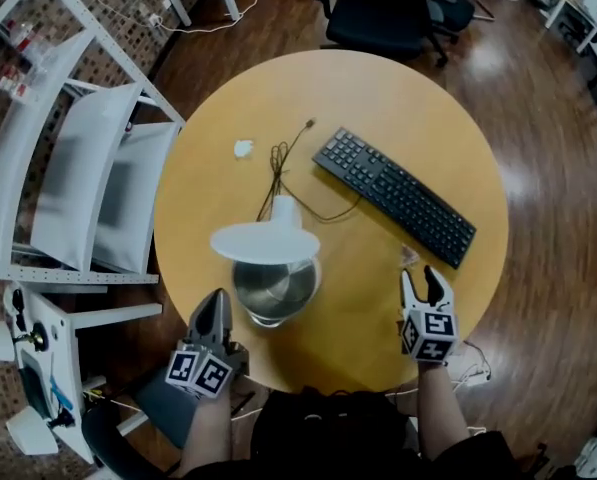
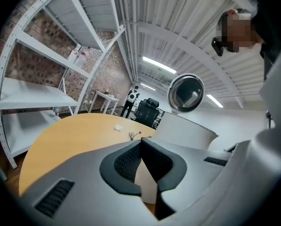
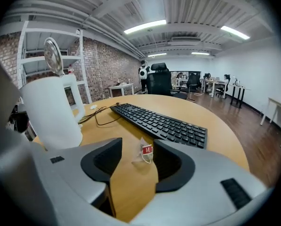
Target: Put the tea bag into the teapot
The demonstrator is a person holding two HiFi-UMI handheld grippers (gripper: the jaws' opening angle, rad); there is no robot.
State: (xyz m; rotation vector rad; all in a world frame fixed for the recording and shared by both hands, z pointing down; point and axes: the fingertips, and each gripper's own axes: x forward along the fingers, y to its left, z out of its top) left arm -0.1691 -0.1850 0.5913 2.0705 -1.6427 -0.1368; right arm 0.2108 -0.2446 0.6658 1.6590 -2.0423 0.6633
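The white teapot (image 1: pixel 268 273) stands near the front of the round wooden table (image 1: pixel 218 88), its lid flipped up and its steel inside showing. The tea bag (image 1: pixel 409 258), with a red tag, lies flat on the table in front of the keyboard. My right gripper (image 1: pixel 425 280) is open just behind it. In the right gripper view the tea bag (image 3: pixel 145 150) lies by the tips of the spread jaws of the right gripper (image 3: pixel 138 147), untouched, and the teapot (image 3: pixel 51 114) is at the left. My left gripper (image 1: pixel 215 306) is shut and empty at the table's edge, left of the teapot (image 2: pixel 182 128).
A black keyboard (image 1: pixel 393 196) lies diagonally beyond the tea bag. A thin black cable (image 1: pixel 281 173) loops behind the teapot, and a small white crumpled scrap (image 1: pixel 243 148) lies further back. White metal shelving (image 1: pixel 78 168) stands left of the table, a black office chair (image 1: pixel 378 13) behind it.
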